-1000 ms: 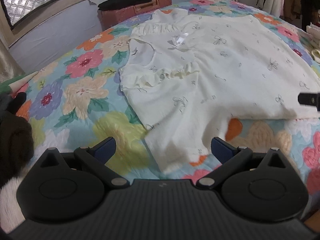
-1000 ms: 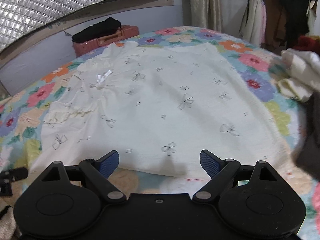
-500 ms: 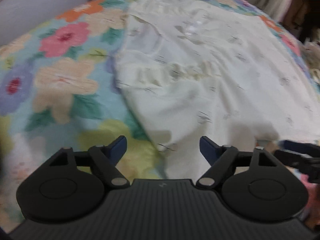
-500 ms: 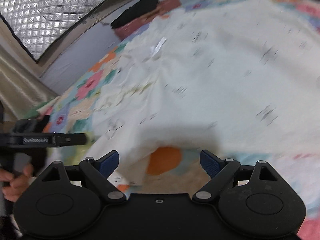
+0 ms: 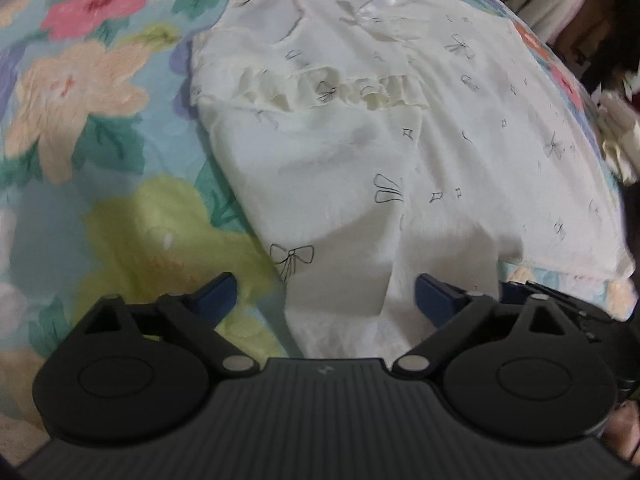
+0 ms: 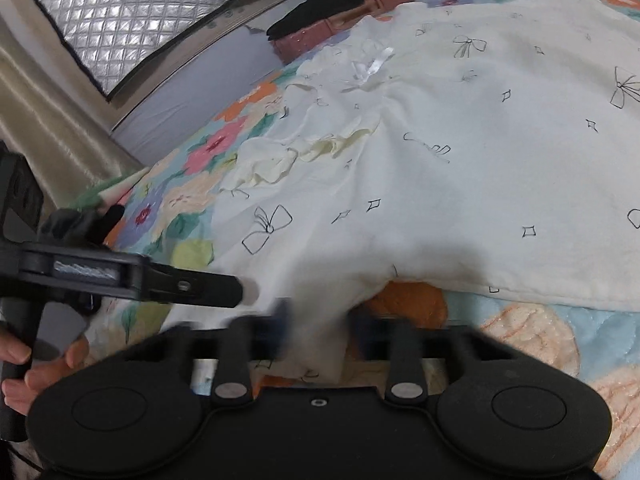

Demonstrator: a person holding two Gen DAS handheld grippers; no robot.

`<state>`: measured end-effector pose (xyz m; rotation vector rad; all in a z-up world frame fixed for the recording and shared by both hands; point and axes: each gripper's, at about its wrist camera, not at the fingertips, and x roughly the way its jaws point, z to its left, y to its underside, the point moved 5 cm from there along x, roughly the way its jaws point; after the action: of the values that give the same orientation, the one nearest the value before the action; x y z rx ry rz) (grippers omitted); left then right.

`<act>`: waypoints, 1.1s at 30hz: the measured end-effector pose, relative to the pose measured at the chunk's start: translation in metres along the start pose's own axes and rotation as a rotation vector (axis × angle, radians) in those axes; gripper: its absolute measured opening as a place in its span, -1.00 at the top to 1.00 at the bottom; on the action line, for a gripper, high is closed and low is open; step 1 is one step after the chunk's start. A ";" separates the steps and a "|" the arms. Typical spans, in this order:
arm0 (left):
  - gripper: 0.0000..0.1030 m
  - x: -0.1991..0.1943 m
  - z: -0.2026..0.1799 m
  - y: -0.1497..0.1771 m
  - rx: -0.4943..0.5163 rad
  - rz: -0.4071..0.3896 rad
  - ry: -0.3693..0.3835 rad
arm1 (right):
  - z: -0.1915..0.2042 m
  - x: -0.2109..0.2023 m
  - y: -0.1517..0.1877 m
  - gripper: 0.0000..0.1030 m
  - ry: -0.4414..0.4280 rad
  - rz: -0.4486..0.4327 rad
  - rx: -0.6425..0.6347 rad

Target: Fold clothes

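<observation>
A cream blouse printed with small black bows lies spread on a bed covered by a floral quilt. In the left wrist view the quilt fills the left side, and the garment runs from the centre to the right, its ruffled trim crossing the upper middle. The top of the blouse is cut off by the frame edge and slightly blurred, so the collar is hard to make out. The left gripper hovers at the garment's near hem, jaws wide apart, with a fold of cloth lying between the blue pads but not pinched. Behind its right finger a dark bar, part of the other tool, is mostly hidden.

In the right wrist view, the far left shows a bare hand on the left tool's handle, partly cut off. The left gripper reaches in from the left, seen side-on, its tip touching the blouse edge. The right gripper sits at the near hem; its fingers are smeared by motion blur, drawn close with a bunch of white cloth between them, though whether they actually clamp it cannot be told. Upper left, a black garment rests on a reddish-brown case below a quilted silver window covering.
</observation>
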<state>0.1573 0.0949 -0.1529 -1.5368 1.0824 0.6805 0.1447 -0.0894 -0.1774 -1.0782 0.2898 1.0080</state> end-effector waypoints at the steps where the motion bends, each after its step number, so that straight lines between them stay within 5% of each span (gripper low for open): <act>1: 0.96 -0.001 -0.004 0.002 0.017 0.001 -0.005 | -0.001 -0.002 0.000 0.71 0.009 -0.005 -0.010; 3: 0.98 -0.005 -0.009 0.005 0.018 -0.010 0.023 | 0.000 -0.008 -0.001 0.84 0.007 -0.023 -0.028; 11: 0.98 -0.029 -0.004 -0.005 -0.016 -0.135 0.059 | 0.003 -0.030 -0.015 0.84 -0.042 -0.104 -0.031; 21: 0.98 -0.040 -0.016 -0.028 0.065 -0.256 0.032 | 0.006 -0.030 -0.025 0.84 -0.072 -0.108 0.039; 25: 0.98 -0.047 -0.022 -0.042 0.087 -0.301 0.045 | 0.032 -0.023 -0.072 0.84 0.013 -0.017 -0.147; 29: 0.98 -0.063 -0.036 -0.071 0.178 -0.321 0.088 | 0.046 -0.012 -0.117 0.85 0.052 0.214 -0.290; 31: 0.98 -0.074 -0.048 -0.079 0.271 -0.335 0.050 | 0.055 -0.022 -0.131 0.85 0.134 0.276 -0.388; 33: 0.98 -0.081 -0.056 -0.085 0.275 -0.323 0.093 | 0.063 -0.035 -0.140 0.85 0.171 0.336 -0.409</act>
<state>0.1926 0.0635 -0.0321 -1.4681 0.9243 0.2302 0.2210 -0.0698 -0.0406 -1.5254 0.4249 1.3125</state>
